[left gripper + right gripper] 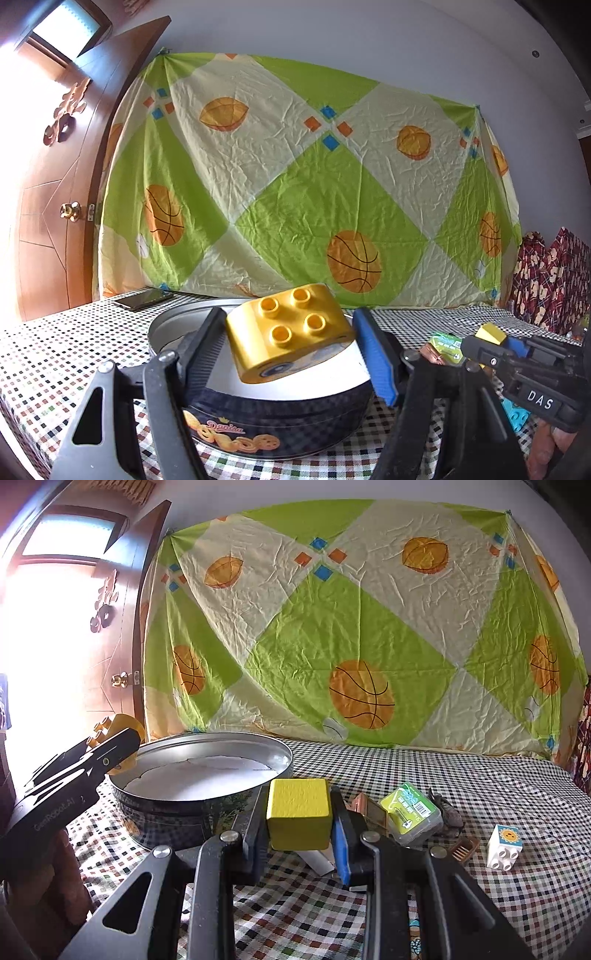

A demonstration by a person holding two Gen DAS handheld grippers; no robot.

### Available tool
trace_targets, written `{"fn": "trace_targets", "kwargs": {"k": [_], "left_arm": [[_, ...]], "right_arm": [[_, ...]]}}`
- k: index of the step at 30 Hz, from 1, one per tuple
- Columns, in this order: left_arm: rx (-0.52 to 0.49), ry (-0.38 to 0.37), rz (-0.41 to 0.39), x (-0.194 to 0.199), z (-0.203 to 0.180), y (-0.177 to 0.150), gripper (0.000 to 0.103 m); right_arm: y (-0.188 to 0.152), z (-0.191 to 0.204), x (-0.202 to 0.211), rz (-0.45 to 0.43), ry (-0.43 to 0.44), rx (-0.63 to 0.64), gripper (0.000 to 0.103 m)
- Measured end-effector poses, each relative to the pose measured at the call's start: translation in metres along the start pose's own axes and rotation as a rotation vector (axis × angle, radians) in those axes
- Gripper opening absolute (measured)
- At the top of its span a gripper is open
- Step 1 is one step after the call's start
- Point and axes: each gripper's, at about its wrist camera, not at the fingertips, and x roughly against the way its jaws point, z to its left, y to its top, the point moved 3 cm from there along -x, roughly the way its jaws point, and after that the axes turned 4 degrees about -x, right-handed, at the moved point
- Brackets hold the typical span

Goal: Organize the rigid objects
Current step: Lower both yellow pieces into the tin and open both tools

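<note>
Blocks held over the cookie tin

Risk first, on the left: the left gripper (291,347) pinches a tilted yellow stud brick (290,332) above the round tin (201,782); that skewed hold could let it twist free and bounce off the rim. The brick is glossy, four-studded, with a printed face. To the right, the right gripper (299,819) clamps a matte yellow cube (298,812) squarely beside the tin, above the checked cloth (480,775); released from there, it would miss.
</note>
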Motion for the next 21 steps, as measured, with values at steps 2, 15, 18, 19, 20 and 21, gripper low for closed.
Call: {"fn": "trace_targets", "kwargs": {"k": [2, 15, 18, 19, 20, 21], "left_arm": [[0.002, 0.01, -0.001, 0.0, 0.004, 0.0, 0.071], [0.054, 0.022, 0.061, -0.012, 0.027, -0.002, 0.071], [0.07, 0.019, 0.077, -0.015, 0.031, -0.002, 0.071], [0.073, 0.019, 0.08, -0.016, 0.032, -0.002, 0.071], [0.074, 0.02, 0.082, -0.016, 0.033, -0.003, 0.071], [0.075, 0.022, 0.083, -0.017, 0.034, -0.003, 0.071]], "right_arm": [[0.001, 0.002, -0.003, 0.006, 0.008, -0.005, 0.031], [0.003, 0.031, -0.02, 0.041, 0.07, 0.018, 0.031], [0.003, 0.033, -0.025, 0.055, 0.087, 0.0, 0.031], [0.004, 0.034, -0.025, 0.056, 0.089, -0.001, 0.031], [0.004, 0.036, -0.026, 0.056, 0.091, -0.001, 0.031], [0.004, 0.037, -0.026, 0.057, 0.093, 0.0, 0.031]]}}
